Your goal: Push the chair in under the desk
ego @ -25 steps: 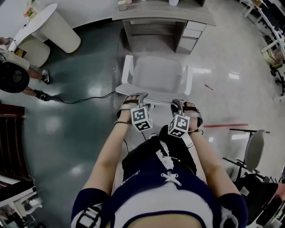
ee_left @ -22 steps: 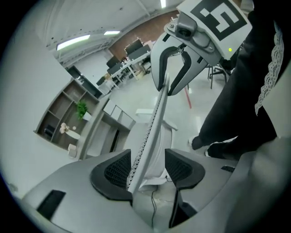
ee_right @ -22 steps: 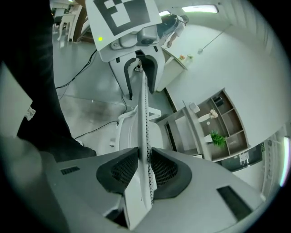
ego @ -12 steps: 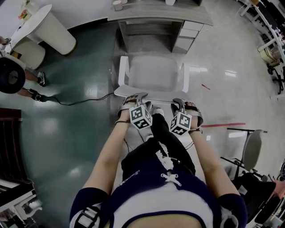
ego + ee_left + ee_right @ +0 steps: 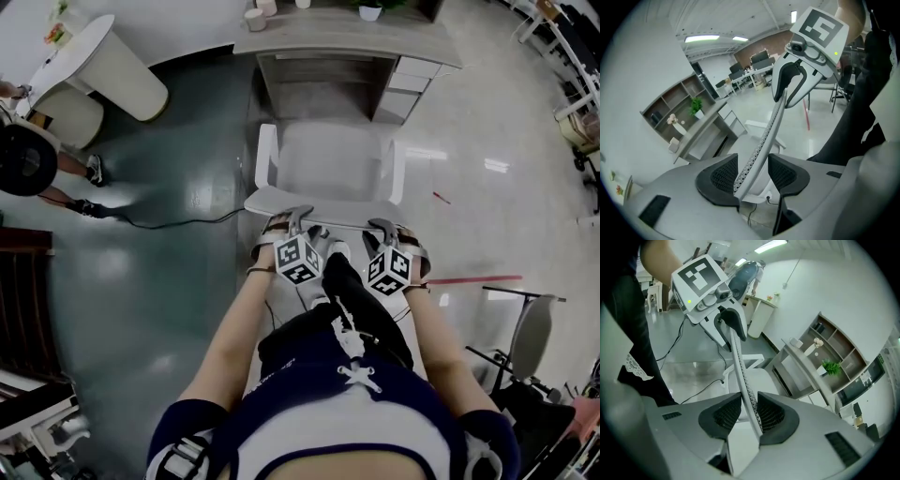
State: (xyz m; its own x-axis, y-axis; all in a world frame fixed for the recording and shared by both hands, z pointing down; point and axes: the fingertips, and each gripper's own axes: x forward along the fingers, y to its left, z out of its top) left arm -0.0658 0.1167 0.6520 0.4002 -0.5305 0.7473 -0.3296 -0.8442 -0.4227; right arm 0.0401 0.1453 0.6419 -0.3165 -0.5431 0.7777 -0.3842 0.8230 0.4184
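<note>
Pushing looked to be the step in hand. The person stood right behind the white chair (image 5: pixel 328 159), bent over its back, with a gripper on each side of the top rim of the backrest (image 5: pixel 323 203). The left gripper (image 5: pixel 291 220) had the rim between its jaws, leaning on one pad with a gap at the other. Those jaws were opening, so it straddled the rim rather than clamped it. The right gripper (image 5: pixel 392 230) sat tighter, both pads (image 5: pixel 771 414) close against the perforated edge, though its jaws were easing apart too.

The chair faced the desk (image 5: pixel 347 37) squarely, its seat lined up with the knee opening beside the drawer unit (image 5: pixel 408 80). Its front edge was near the desk but not yet under it, so most of the travel seemed to me yet to come.

What it called for next, I judged, was a straight, even shove forward from both sides, keeping the armrests (image 5: pixel 265 155) clear of the drawers. With the jaws loosening, the push would have to go through the rim resting in them, not through a pinch. A black cable (image 5: pixel 169 223) lay on the floor to the chair's left, apart from it.
</note>
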